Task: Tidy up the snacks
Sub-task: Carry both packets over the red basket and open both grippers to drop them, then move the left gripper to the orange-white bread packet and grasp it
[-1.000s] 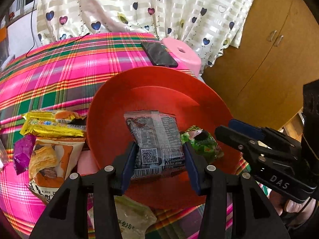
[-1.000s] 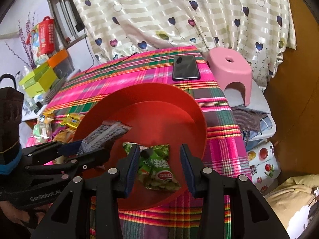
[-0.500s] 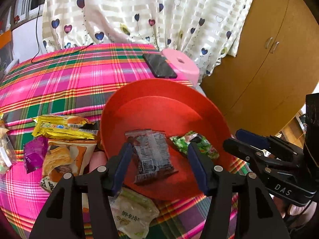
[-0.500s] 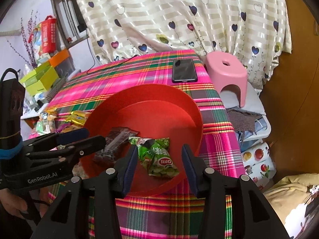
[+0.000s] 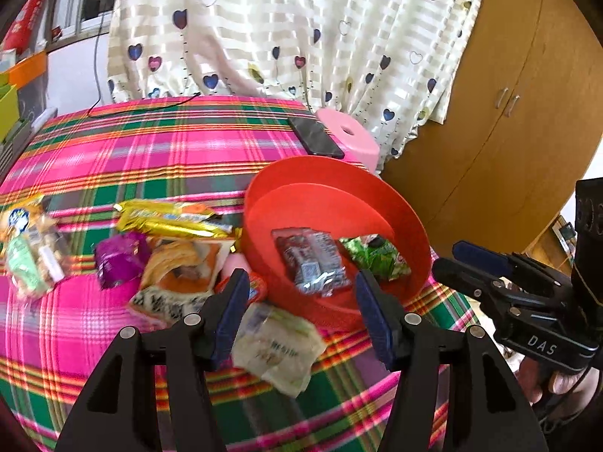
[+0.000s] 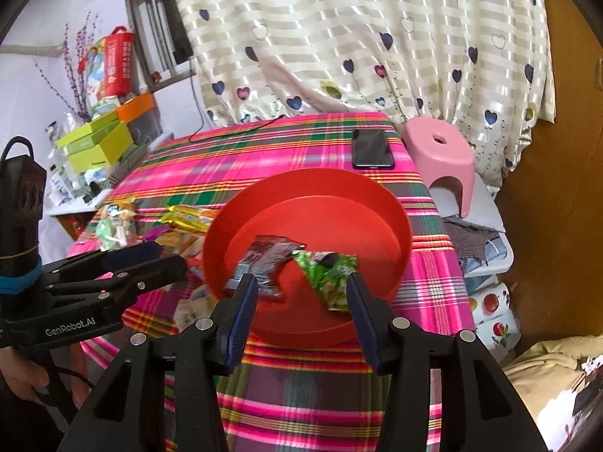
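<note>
- The left gripper (image 5: 301, 301), which a second ago held the dark silver-foil snack packet (image 5: 311, 260) between its blue pads, has let go and drawn back; its jaws are spread with nothing between them, and it hangs over the near side of the round red plastic basin (image 5: 410, 226).
- The right gripper (image 6: 301, 297) is also spread and empty, and has pulled back from the basin's near rim.
- The dark packet now lies flat on the basin floor, left of the crinkled green snack bag (image 5: 375, 256); the two touch at one corner in the right wrist view.
- Just outside the basin's left wall, on the pink-and-green plaid counter (image 5: 150, 158), lie the loose snacks: a pale whitish pouch (image 5: 279, 342) nearest, blurred and partly behind the left gripper, then an orange pastry packet (image 5: 181, 278), a purple wrapper (image 5: 118, 258), a gold-foil bar (image 5: 169, 220), and a clear bag of mixed sweets (image 5: 32, 260) furthest left.
- The basin sits close to the counter's near and right edges; beyond it the cloth is bare as far as the black phone (image 6: 371, 148).
- Past the counter's far right corner stands a pink plastic stool (image 6: 439, 154).
</note>
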`<state>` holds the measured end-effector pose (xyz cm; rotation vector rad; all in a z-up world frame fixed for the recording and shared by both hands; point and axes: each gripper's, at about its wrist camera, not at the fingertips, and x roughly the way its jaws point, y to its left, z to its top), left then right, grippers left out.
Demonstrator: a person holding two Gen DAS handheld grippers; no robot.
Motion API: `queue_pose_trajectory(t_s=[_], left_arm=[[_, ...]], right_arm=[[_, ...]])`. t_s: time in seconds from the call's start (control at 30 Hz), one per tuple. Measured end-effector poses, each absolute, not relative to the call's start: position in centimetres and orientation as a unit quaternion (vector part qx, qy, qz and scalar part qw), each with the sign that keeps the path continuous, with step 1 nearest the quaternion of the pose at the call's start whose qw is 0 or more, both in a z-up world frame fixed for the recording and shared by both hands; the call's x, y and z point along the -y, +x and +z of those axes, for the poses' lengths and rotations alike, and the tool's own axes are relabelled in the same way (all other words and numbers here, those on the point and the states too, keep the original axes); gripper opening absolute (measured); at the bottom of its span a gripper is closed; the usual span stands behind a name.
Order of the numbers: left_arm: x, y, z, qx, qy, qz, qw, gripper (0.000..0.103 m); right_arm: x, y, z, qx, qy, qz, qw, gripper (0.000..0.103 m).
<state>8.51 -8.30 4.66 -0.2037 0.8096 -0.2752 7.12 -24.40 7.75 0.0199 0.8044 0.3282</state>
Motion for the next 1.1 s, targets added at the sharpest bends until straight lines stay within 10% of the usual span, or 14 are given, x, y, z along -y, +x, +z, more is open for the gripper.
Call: queue_pose_trajectory(t_s=[1.1], left_arm=[[1.5,4.1,1.5,-0.413,-0.152,-0.068,0.895,0.059]], right_arm=[[19.4,4.9,8.3,-0.387,-0.019,0.200,0.900,0.048]])
